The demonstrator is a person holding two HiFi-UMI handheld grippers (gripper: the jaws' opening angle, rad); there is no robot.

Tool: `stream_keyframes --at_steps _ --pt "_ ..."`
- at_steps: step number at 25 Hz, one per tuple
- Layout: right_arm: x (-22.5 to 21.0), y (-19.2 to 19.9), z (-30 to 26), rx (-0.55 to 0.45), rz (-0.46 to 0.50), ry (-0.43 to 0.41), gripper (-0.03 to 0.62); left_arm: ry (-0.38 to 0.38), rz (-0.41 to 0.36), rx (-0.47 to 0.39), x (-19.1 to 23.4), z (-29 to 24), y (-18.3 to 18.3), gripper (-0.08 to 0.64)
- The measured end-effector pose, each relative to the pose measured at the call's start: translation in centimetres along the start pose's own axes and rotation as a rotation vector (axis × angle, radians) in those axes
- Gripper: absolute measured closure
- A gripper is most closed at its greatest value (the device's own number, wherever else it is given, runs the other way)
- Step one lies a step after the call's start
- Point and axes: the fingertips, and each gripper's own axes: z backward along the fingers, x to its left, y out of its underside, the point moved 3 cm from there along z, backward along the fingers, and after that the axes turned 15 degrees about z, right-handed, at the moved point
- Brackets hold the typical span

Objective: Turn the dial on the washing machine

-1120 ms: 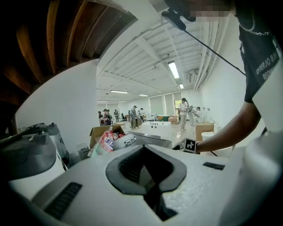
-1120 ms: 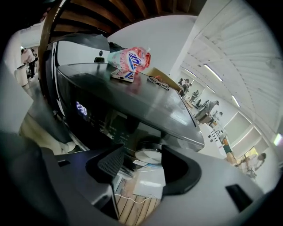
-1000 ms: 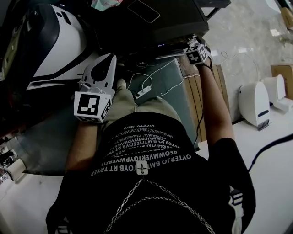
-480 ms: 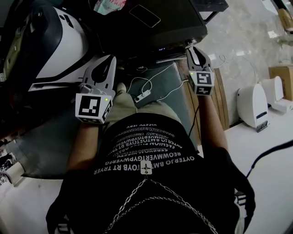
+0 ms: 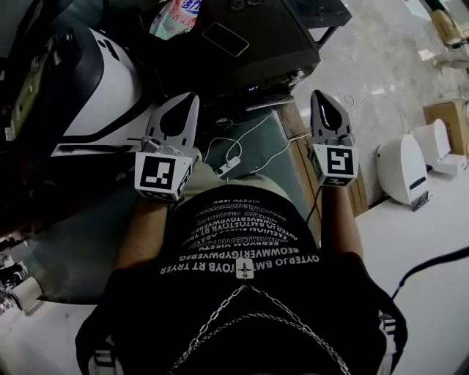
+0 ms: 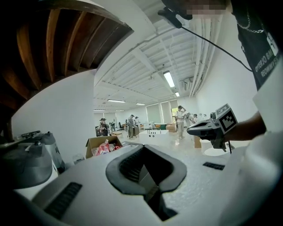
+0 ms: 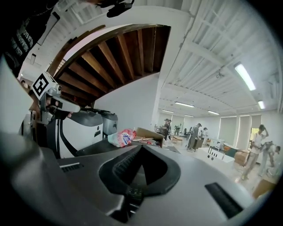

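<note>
**Head view.** Two grippers are held on the near side of the one dark washing machine (image 5: 256, 44). The left gripper (image 5: 192, 99) and the right gripper (image 5: 318, 95) are both clear of it. The dial cannot be made out. One detergent bag (image 5: 176, 16) lies at the machine's far left corner.

**Left gripper view.** The jaws are seen pressed together, with nothing between them.

**Right gripper view.** The jaws are likewise closed on nothing. The bag (image 7: 121, 137) is seen ahead on the machine's top.
</note>
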Motion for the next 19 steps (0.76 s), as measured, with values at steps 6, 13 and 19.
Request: stream_keyframes --at_steps 6,13,19 --pt "-0.2 0.2 0.6 0.027 -0.023 -0.030 0.598 0.026 -0.004 0.039 -1.1 0.3 0.3 0.554" --pt "2.0 0.1 0.6 0.073 -0.061 -0.063 0.597 0.042 -0.018 0.089 0.0 0.7 -0.4 0.554" --pt "3.0 0.4 -0.8 0.101 -0.071 -0.070 0.598 0.075 -0.023 0.095 1.4 -0.6 -0.4 0.554"
